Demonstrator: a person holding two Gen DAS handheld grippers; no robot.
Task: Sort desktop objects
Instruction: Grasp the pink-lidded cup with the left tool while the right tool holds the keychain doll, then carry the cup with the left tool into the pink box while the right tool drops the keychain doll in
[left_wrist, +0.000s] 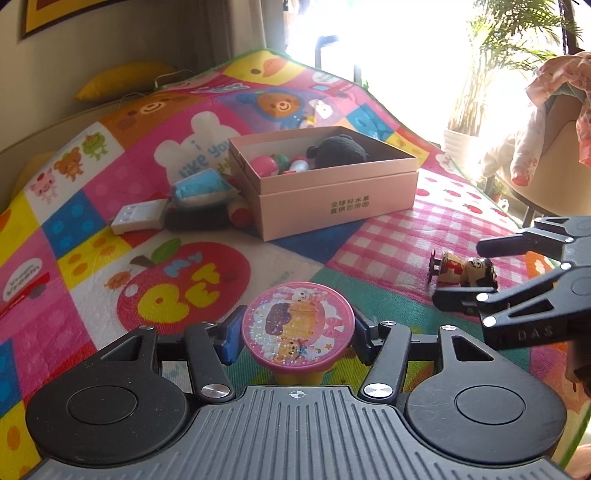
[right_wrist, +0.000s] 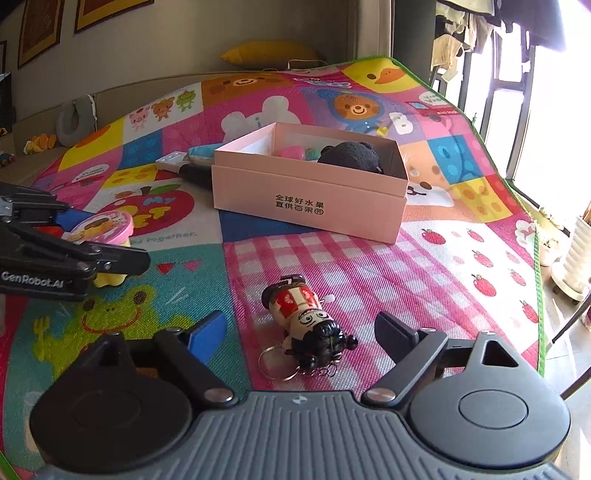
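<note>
My left gripper (left_wrist: 295, 332) is shut on a pink round-topped toy with a yellow base (left_wrist: 298, 328); it also shows in the right wrist view (right_wrist: 107, 229). My right gripper (right_wrist: 301, 334) is open, its fingers on either side of a wooden doll keychain (right_wrist: 303, 314) lying on the mat, seen in the left wrist view too (left_wrist: 465, 271). A pink cardboard box (left_wrist: 332, 199) (right_wrist: 310, 206) stands further back and holds a black plush (left_wrist: 340, 149) and small toys.
A colourful play mat (left_wrist: 110, 184) covers the surface. A white charger (left_wrist: 138, 216), a blue packet (left_wrist: 201, 190) and a dark object lie left of the box. The mat's edge and a window are at the right (right_wrist: 535, 258).
</note>
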